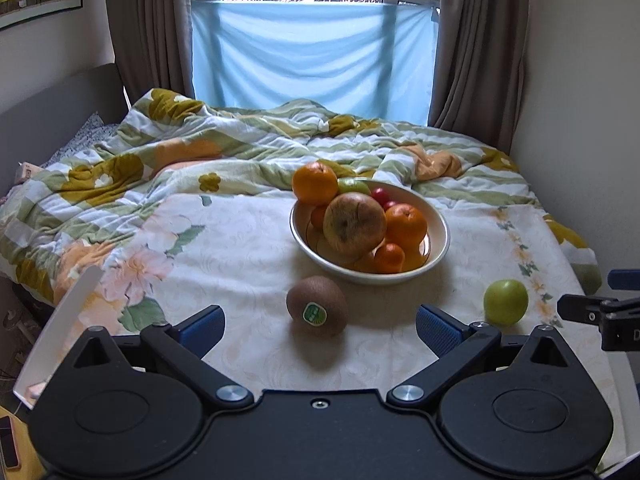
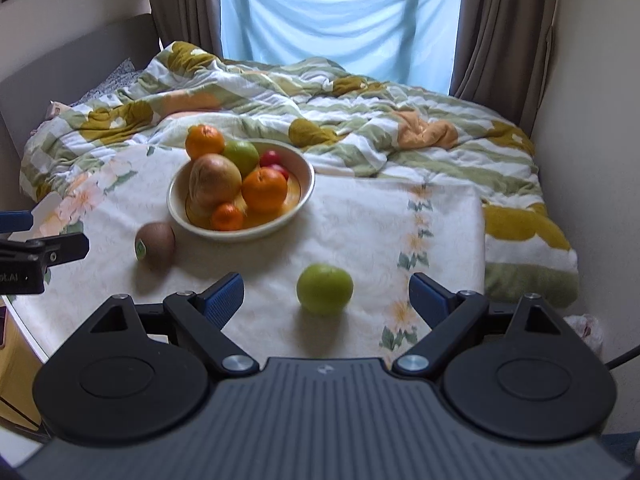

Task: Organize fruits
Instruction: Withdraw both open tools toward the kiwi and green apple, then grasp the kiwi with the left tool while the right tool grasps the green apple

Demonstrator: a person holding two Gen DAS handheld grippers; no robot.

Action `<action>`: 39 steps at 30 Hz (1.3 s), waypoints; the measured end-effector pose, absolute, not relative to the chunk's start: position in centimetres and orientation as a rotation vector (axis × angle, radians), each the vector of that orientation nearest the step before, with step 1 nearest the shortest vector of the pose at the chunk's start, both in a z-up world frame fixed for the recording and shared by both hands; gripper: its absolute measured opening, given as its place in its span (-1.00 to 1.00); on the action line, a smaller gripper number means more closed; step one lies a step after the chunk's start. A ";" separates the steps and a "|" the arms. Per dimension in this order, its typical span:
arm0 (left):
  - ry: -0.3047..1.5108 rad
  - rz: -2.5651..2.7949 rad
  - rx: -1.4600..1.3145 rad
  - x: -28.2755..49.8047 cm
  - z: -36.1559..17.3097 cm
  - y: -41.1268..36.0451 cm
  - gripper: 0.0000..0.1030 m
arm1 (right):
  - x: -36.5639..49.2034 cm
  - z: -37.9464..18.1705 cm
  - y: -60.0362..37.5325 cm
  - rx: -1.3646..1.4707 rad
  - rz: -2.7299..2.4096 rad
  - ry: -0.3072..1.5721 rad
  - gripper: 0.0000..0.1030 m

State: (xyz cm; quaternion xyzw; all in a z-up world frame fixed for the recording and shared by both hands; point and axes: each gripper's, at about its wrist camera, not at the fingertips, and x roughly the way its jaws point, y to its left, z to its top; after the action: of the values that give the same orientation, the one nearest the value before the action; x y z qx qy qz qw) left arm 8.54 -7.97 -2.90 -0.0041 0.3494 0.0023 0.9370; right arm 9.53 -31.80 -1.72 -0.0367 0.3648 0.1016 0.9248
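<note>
Two fruits are lying loose on the floral sheet (image 1: 240,240): a kiwi (image 1: 317,306) with a green sticker, sitting just in front of the bowl (image 1: 438,240), and a green apple (image 2: 325,289) resting well off to its right, nearer the bed's edge. The bowl itself is sitting mid-bed and brimming: a big yellowish fruit (image 1: 354,224) is leaning in the middle, oranges (image 1: 406,227) are crowding around it, one orange (image 1: 315,183) is perching on the far rim, with a green fruit and small red ones tucked behind.

The left gripper (image 1: 320,326) is hovering right before the kiwi, blue fingers (image 1: 206,326) spread wide, gripping nothing. The right gripper (image 2: 326,298) is lining up on the apple, its fingers (image 2: 224,298) likewise wide apart and empty, the apple sitting between them but not touching.

Behind the bowl a rumpled quilt (image 1: 160,152) is bunching up toward the window, where a blue cloth (image 1: 312,56) is hanging between brown curtains (image 1: 148,28).
</note>
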 end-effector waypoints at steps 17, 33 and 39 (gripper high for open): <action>0.799 0.083 -0.082 15.8 -10.2 -8.3 0.76 | 12.9 -10.0 -32.2 -0.034 0.184 0.811 1.00; 0.838 0.084 -0.098 17.0 -11.4 -7.9 0.17 | 15.4 -11.5 -31.2 -0.062 0.171 0.829 0.87; 0.835 0.081 -0.097 16.2 -11.4 -7.9 0.17 | 16.3 -11.8 -30.7 -0.066 0.173 0.825 0.63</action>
State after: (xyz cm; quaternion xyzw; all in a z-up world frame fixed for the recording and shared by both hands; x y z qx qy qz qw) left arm 16.21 -7.90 -11.43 -0.0473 0.4054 0.0391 0.9121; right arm 16.32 -30.67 -11.78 -0.0320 0.4003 0.0838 0.9120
